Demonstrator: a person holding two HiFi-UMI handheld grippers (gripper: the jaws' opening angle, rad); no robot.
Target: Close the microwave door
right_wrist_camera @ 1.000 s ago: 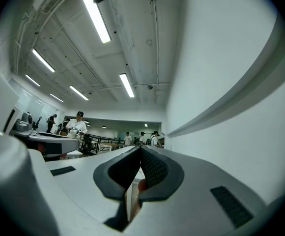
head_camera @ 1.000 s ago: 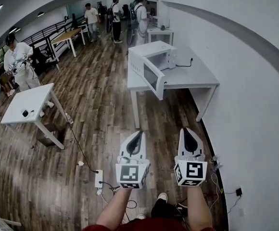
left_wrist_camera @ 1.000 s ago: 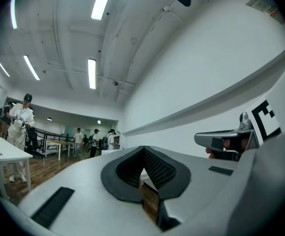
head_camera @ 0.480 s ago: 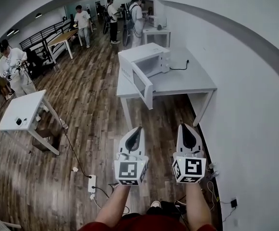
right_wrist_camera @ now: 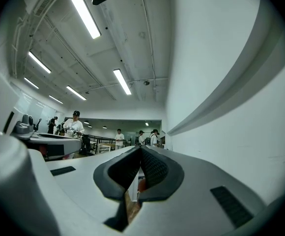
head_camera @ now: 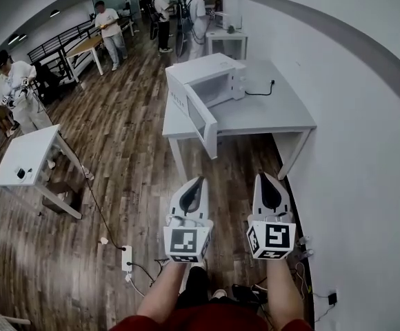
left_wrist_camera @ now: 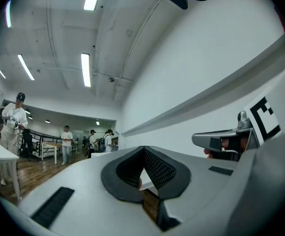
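The white microwave (head_camera: 214, 74) stands on a grey table (head_camera: 279, 116) against the right wall, well ahead of me. Its door (head_camera: 201, 124) hangs open, swung out past the table's front left edge. My left gripper (head_camera: 201, 179) and right gripper (head_camera: 263, 175) are held side by side above the wooden floor, both pointing toward the table and still short of it. Both are shut with nothing between the jaws. In the left gripper view the left gripper (left_wrist_camera: 143, 149) has its dark pads meeting at the tip. The right gripper (right_wrist_camera: 141, 148) looks the same in its own view.
A white table (head_camera: 24, 158) stands at the left. A power strip (head_camera: 126, 258) and its cable lie on the floor near my feet. Several people stand at the far end of the room by a small white table (head_camera: 225, 37). The white wall runs along the right.
The microwave table has come nearer in the head view as I walk toward it. Both grippers stay shut and side by side in front of me.
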